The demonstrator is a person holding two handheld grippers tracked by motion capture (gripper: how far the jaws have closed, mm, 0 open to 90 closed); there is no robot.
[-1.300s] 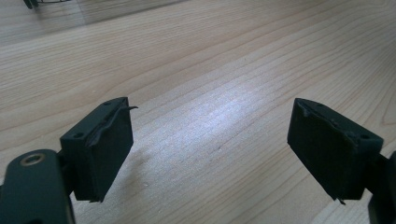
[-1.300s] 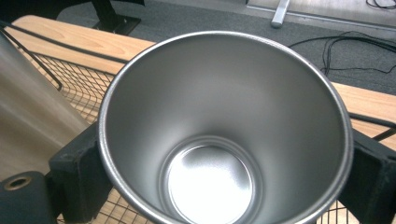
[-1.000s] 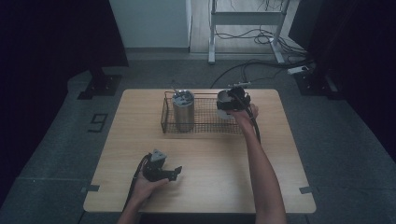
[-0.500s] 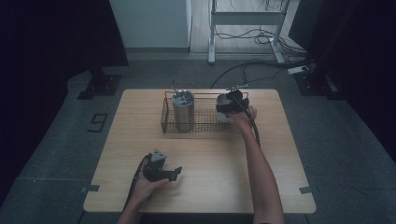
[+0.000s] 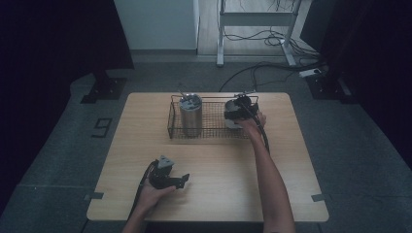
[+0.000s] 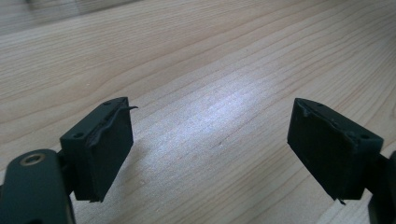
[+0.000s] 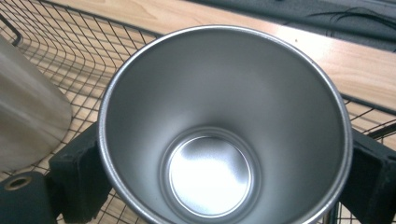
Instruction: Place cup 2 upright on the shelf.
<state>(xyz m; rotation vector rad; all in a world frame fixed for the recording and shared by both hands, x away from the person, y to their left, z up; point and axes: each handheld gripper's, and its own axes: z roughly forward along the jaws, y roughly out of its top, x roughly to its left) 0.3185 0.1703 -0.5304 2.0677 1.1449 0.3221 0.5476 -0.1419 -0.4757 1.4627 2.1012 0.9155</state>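
the right tool [image 5: 239, 110] grips a steel cup [image 7: 224, 126], one jaw on each side of its wall, mouth up. the cup sits at the right end of the wire basket [image 5: 214, 130] on the far side of the surface [image 5: 272, 184]. a second steel cup [image 5: 190, 114] stands in the basket's left part. the left tool [image 5: 180, 181] rests on the near surface, its jaws apart in its own view, with only bare wood between them.

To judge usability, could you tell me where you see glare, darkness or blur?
High view: dim, surroundings nearly black. Left gripper view: pale glare patch on the table. Right gripper view: bright reflection inside the steel cup; the tumbler at left is blurred.
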